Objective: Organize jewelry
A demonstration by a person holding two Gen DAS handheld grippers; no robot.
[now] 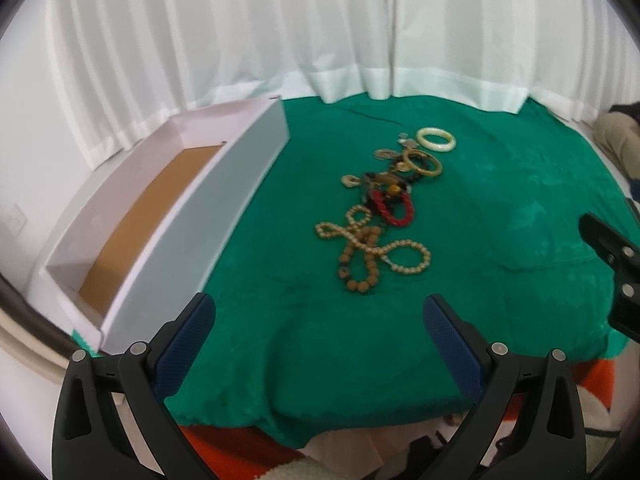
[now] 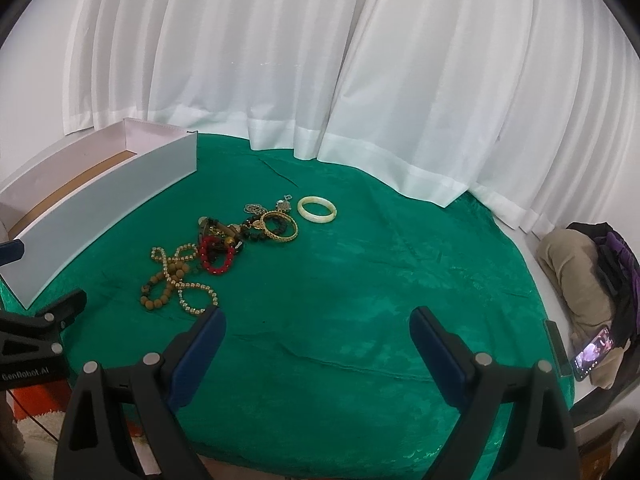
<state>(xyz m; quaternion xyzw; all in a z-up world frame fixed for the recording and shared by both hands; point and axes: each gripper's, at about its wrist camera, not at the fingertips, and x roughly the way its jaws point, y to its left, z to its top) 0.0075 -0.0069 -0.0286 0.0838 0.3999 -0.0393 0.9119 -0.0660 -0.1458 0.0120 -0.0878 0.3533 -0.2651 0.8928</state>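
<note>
Both hand-held grippers, left (image 1: 319, 312) and right (image 2: 318, 324), gape empty; tangled jewelry (image 2: 224, 248) overlaps indistinctly.

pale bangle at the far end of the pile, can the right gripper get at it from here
Probably yes: the pale bangle lies apart from the pile on open green cloth, and the right gripper is open, nothing between them.

I seem to be in a home room: white curtains (image 2: 320, 80) behind a green-clothed table (image 2: 360, 300), folded clothes (image 2: 576, 276) and a phone (image 2: 592, 354) alongside.
</note>
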